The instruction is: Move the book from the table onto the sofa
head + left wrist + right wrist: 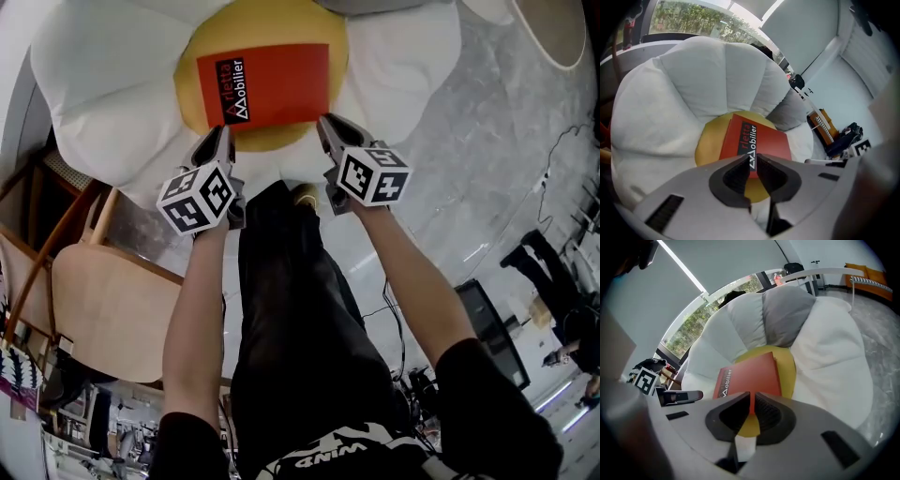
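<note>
One red book point(272, 82) lies on the one sofa's point(103, 84) yellow centre point(272, 22). The two grippers, left point(225, 133) and right point(326, 122), are at the book's near edge, their jaws almost closed on nothing.

The left gripper point(223, 139) and right gripper point(328, 124) are pale grey shells with dark ribbed pads point(738, 176) lining the jaws; each carries a white cube of black square markers, the left cube point(196, 199) at 7 o'clock of its tip, the right cube point(374, 173) at 5 o'clock; short black sleeves point(190, 441); black trousers point(291, 309); a black top point(328, 461) with white lettering at 6 o'clock of the head view; a tan shoe point(305, 195).
</note>
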`<action>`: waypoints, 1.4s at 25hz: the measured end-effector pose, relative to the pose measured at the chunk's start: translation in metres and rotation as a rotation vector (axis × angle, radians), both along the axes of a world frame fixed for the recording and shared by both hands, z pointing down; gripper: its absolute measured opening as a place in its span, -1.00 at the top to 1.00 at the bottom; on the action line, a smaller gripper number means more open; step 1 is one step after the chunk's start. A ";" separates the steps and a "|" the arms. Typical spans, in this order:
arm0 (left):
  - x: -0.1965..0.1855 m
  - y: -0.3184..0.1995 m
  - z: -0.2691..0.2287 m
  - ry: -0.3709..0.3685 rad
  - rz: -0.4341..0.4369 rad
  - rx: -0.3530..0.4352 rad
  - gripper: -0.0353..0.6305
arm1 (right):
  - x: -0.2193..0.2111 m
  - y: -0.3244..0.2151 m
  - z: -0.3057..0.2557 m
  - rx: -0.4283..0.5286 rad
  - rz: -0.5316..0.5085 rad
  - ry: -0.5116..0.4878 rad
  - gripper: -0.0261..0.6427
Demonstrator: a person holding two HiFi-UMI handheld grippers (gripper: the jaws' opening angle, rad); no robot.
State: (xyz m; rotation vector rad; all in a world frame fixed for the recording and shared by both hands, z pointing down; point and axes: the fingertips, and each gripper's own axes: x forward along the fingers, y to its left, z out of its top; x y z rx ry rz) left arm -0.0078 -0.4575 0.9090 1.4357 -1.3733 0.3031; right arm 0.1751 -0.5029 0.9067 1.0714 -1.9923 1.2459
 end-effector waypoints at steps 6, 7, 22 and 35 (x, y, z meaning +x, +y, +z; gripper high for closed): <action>0.027 0.012 -0.041 0.072 0.034 -0.032 0.86 | -0.013 0.011 -0.046 -0.005 -0.038 0.004 0.89; 0.031 0.015 -0.050 0.080 0.042 -0.034 0.86 | -0.014 0.012 -0.055 -0.004 -0.039 0.003 0.90; 0.039 0.053 -0.263 0.115 0.051 0.043 0.86 | -0.028 0.070 -0.248 -0.008 -0.052 -0.107 0.90; 0.065 0.081 -0.416 0.163 0.088 0.157 0.87 | -0.024 0.098 -0.402 0.083 -0.136 -0.187 0.90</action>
